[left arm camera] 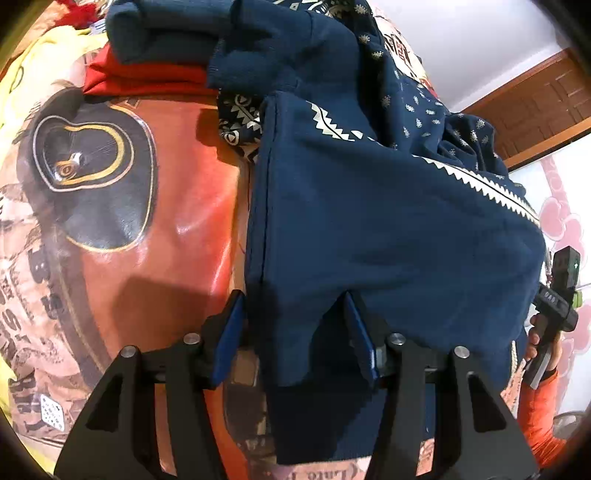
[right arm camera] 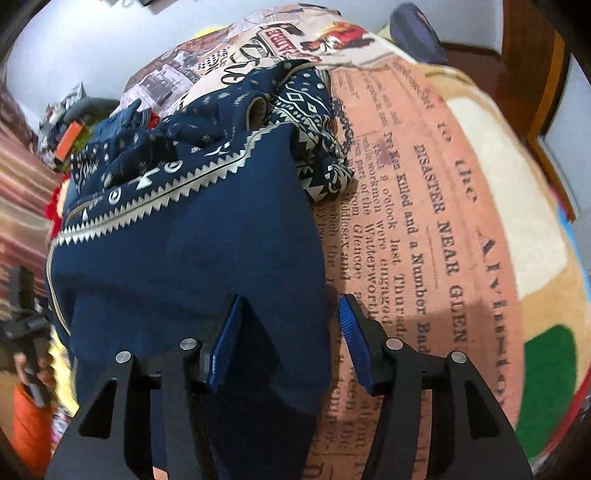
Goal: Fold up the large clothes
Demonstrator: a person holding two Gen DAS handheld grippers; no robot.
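A large navy garment [left arm camera: 369, 221] with a white zigzag border and small white motifs lies bunched on the printed bedspread [left arm camera: 147, 184]. Its plain lower edge hangs toward me. My left gripper [left arm camera: 293, 295] stands open over the garment's left corner. The cloth sits loosely between the blue pads, with a gap at the left pad. In the right wrist view the same garment [right arm camera: 184, 258] fills the left half. My right gripper [right arm camera: 292, 299] is open over its right corner, and its right pad stands clear of the cloth above the bedspread [right arm camera: 424, 221].
A folded dark blue piece [left arm camera: 159, 33] rests on a folded red one [left arm camera: 140, 77] at the far left of the bed. A hand in an orange sleeve [left arm camera: 539, 413] holds the other gripper's handle [left arm camera: 557, 295]. Brown wooden panelling [left arm camera: 535, 103] stands behind.
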